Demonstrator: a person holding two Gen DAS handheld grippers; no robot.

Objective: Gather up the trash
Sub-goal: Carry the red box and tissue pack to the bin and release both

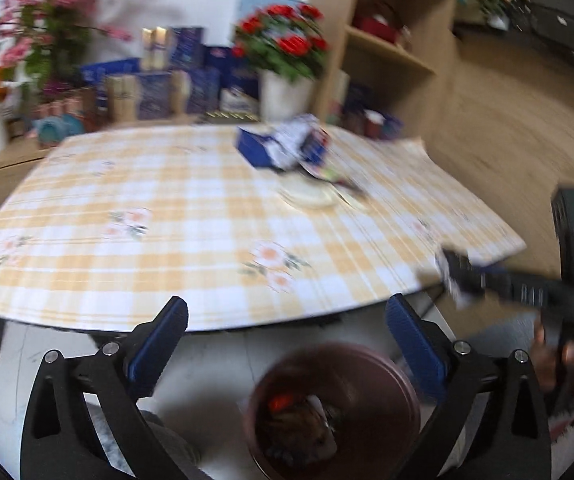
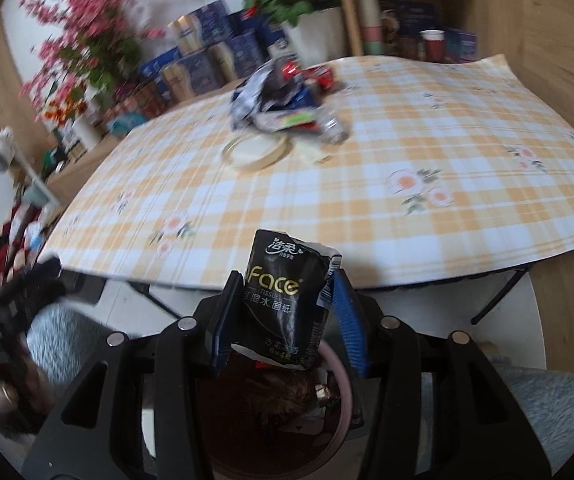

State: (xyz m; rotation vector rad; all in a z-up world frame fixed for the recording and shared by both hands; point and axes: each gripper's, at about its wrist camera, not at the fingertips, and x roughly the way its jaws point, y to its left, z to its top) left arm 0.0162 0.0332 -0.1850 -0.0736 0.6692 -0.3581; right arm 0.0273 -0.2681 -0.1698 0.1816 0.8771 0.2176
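My right gripper is shut on a black "Face" tissue packet and holds it over the dark round trash bin on the floor in front of the table. My left gripper is open and empty, above the same bin, which has wrappers inside. The right gripper with the packet also shows at the right of the left wrist view. A pile of crumpled wrappers and a tape roll lie on the yellow checked tablecloth. The pile also shows in the left wrist view.
Behind the table stand a white pot of red flowers, pink blossoms, several blue boxes and a wooden shelf. A grey rug lies on the floor by the bin.
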